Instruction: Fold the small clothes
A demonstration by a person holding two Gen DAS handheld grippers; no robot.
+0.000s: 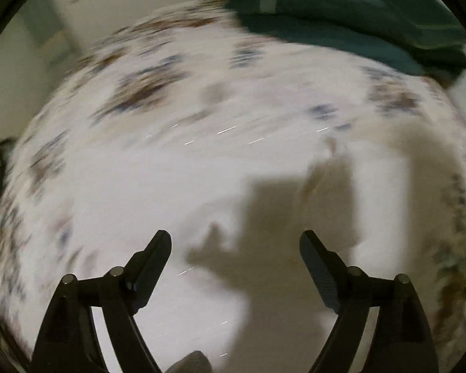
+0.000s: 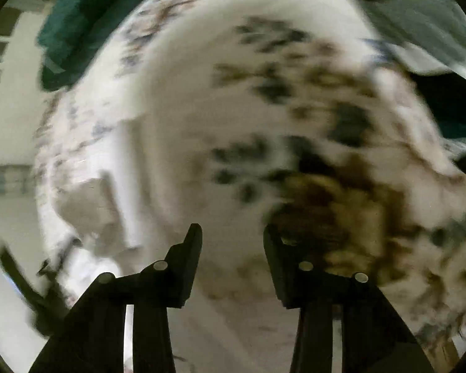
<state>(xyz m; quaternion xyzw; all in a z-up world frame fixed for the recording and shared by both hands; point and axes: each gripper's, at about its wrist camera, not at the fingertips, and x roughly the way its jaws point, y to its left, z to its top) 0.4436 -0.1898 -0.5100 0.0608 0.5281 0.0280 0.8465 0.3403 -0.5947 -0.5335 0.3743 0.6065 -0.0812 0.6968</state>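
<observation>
Fingers first: your left gripper (image 1: pixel 235 250) stands spread wide with nothing between its jaws, above a bare white stretch of the floral bedsheet (image 1: pixel 171 161). Your right gripper (image 2: pixel 232 242) is parted too, less widely, and also holds nothing.

Beyond the left jaws, toward the sheet's right edge, lies a pale cloth piece (image 1: pixel 379 192), flat and apparently squared off. Blur hides whether it is fully folded, but it looks like a folded piece just set down. In the right wrist view the same pale shape (image 2: pixel 93 202) sits near the sheet's left edge.

Farther off, at the sheet's far edge, a dark green fabric heap (image 1: pixel 341 15) lies bunched; whether it needs folding you cannot tell.
</observation>
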